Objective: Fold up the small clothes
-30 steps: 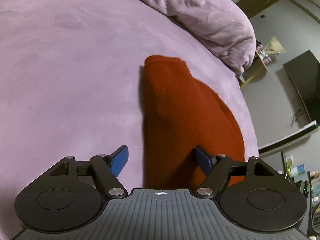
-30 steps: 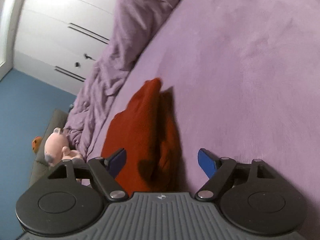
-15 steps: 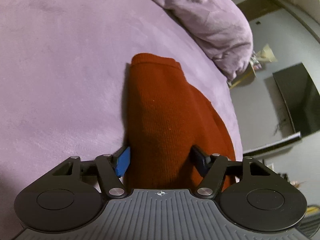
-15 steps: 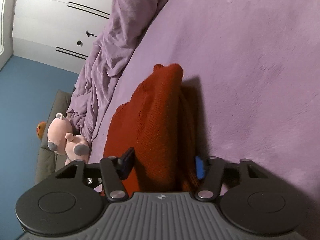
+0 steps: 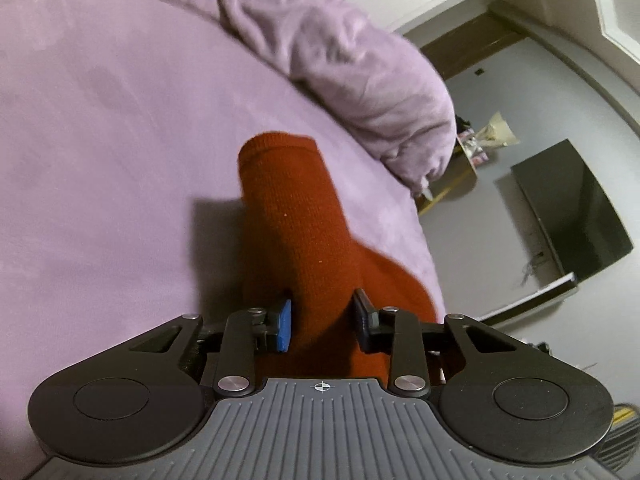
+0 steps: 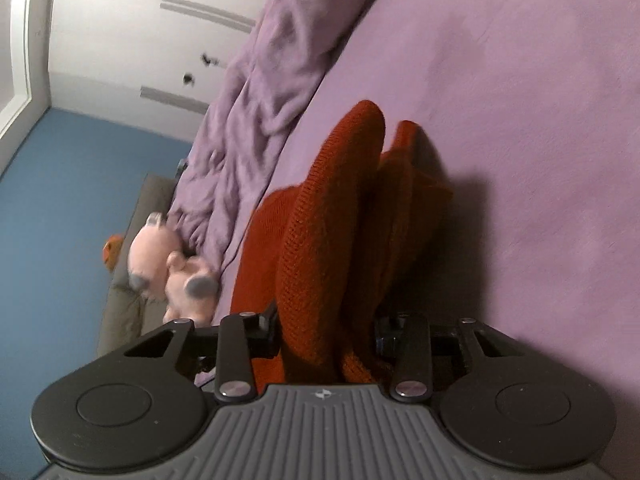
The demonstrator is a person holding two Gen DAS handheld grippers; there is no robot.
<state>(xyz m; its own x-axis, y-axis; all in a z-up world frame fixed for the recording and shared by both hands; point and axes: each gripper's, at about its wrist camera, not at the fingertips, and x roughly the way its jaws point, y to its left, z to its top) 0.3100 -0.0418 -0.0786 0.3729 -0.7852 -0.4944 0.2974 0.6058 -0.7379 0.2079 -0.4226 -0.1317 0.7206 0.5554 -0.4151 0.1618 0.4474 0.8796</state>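
Lifting the rust-red knitted garment [image 5: 292, 216] off the wide lilac plush bedspread [image 5: 100, 128], I am closing my left gripper [image 5: 322, 322] and right gripper [image 6: 326, 330] on bunched knit ahead of each. I am judging both need full bites, raised evenly. I am seeing no containers.

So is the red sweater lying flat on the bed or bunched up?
Bunched up. The red sweater stands in thick folds between the closing jaws of the right gripper; the left gripper pinches another part, lifted off the purple bed.
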